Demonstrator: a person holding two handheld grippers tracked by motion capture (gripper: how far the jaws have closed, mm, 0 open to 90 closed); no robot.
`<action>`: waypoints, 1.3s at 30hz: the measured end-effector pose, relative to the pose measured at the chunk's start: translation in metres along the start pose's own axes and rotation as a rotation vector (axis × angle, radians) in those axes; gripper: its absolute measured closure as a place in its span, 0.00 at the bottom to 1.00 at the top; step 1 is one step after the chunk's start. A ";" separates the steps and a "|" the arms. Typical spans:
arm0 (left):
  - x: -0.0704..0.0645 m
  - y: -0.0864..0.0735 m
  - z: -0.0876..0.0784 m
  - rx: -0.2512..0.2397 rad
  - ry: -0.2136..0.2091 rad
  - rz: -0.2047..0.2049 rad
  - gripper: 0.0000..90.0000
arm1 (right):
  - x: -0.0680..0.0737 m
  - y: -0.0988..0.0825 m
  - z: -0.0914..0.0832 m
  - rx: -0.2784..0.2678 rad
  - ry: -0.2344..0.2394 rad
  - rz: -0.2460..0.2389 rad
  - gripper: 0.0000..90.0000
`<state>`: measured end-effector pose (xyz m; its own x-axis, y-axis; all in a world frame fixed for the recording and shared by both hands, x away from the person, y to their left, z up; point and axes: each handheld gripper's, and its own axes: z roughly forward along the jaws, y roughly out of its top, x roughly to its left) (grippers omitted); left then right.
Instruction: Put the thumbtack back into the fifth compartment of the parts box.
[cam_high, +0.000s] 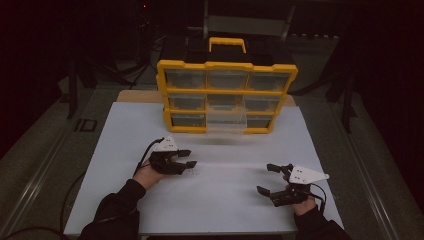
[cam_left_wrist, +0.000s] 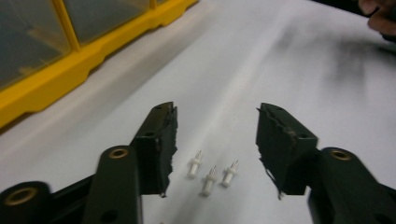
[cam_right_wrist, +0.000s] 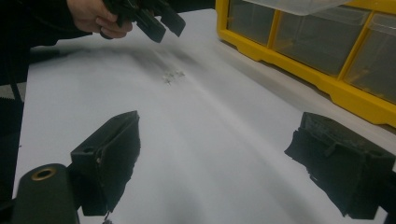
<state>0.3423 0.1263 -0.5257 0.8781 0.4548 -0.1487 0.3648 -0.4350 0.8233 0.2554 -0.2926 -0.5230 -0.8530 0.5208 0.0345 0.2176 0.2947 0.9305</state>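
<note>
Plastic on a matt white table

Three small white plastic anchors (cam_left_wrist: 211, 173) lie on the smooth matt table (cam_left_wrist: 261, 60); the organizer (cam_high: 226, 95) is glossy yellow plastic with clear drawers.

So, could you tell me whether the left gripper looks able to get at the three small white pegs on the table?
Probably yes. The left gripper is open with its jaws either side of the three white pegs, which lie loose on the white table with nothing between or over them.
</note>
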 end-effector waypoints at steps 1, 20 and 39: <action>0.001 -0.001 0.002 0.006 0.001 -0.007 0.55 | 0.000 0.000 0.000 0.001 0.000 0.000 0.15; 0.015 -0.018 0.028 0.109 -0.008 -0.049 0.77 | -0.001 -0.001 -0.001 0.009 -0.004 0.002 0.16; 0.019 -0.015 0.036 0.171 -0.034 -0.052 0.94 | -0.001 -0.002 0.000 0.015 -0.007 0.006 0.16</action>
<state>0.3643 0.1135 -0.5604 0.8655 0.4550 -0.2093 0.4547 -0.5386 0.7094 0.2556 -0.2939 -0.5244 -0.8481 0.5285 0.0372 0.2297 0.3036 0.9247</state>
